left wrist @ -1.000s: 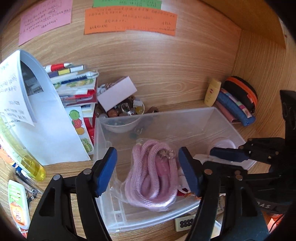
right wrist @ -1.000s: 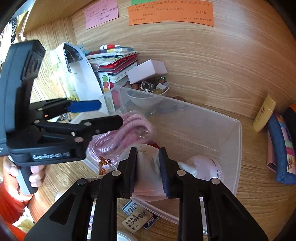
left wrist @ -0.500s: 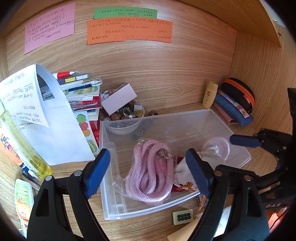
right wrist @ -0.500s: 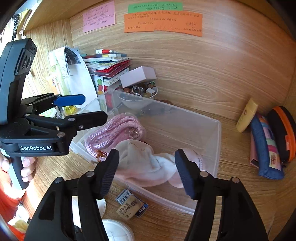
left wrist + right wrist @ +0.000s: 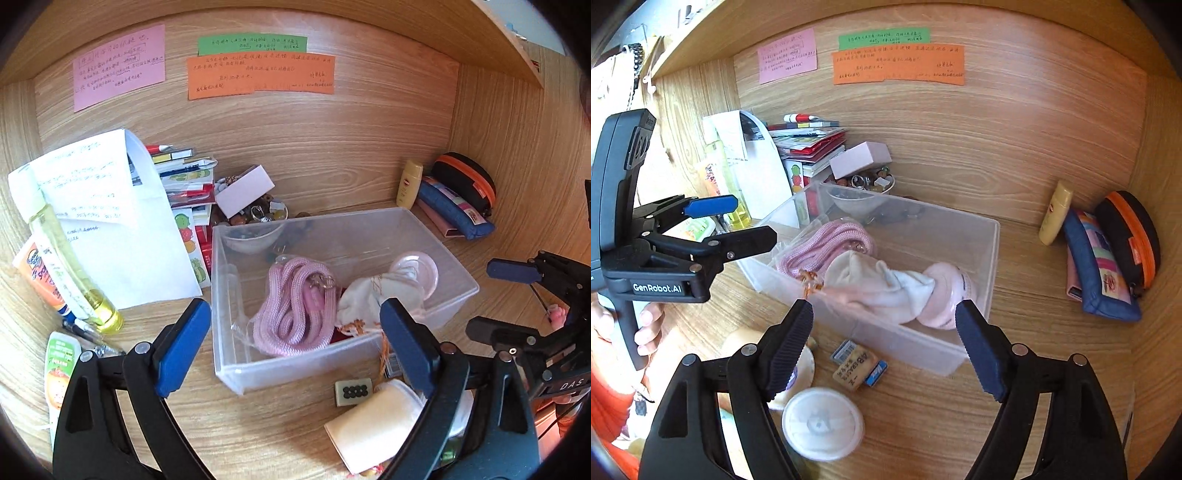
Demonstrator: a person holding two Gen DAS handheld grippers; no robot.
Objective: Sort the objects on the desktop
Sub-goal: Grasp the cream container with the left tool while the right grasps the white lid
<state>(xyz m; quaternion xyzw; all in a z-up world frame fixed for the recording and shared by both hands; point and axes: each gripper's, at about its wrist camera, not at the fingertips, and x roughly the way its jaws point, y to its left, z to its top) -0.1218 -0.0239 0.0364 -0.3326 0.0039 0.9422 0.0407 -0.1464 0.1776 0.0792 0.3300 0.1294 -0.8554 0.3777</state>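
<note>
A clear plastic bin (image 5: 458,273) (image 5: 991,258) stands on the wooden desk. In it lie a bagged pink cord (image 5: 295,306) (image 5: 827,242), a white cloth pouch (image 5: 373,299) (image 5: 882,284) and a round pink case (image 5: 417,267) (image 5: 942,295). My left gripper (image 5: 295,350) is open and empty, pulled back in front of the bin; it also shows in the right wrist view (image 5: 746,221). My right gripper (image 5: 884,343) is open and empty, just in front of the bin's near wall; it also shows in the left wrist view (image 5: 491,299).
In front of the bin lie a mahjong tile (image 5: 352,392), a folded cream cloth (image 5: 373,424), a tag card (image 5: 855,365) and a round white pad (image 5: 822,422). Books (image 5: 184,184), a bead bowl (image 5: 258,221), bottles (image 5: 74,273) stand left; pouches (image 5: 1108,258) right.
My right gripper has opened and let go of the white pouch, which now lies in the bin. Both grippers have pulled back from the bin.
</note>
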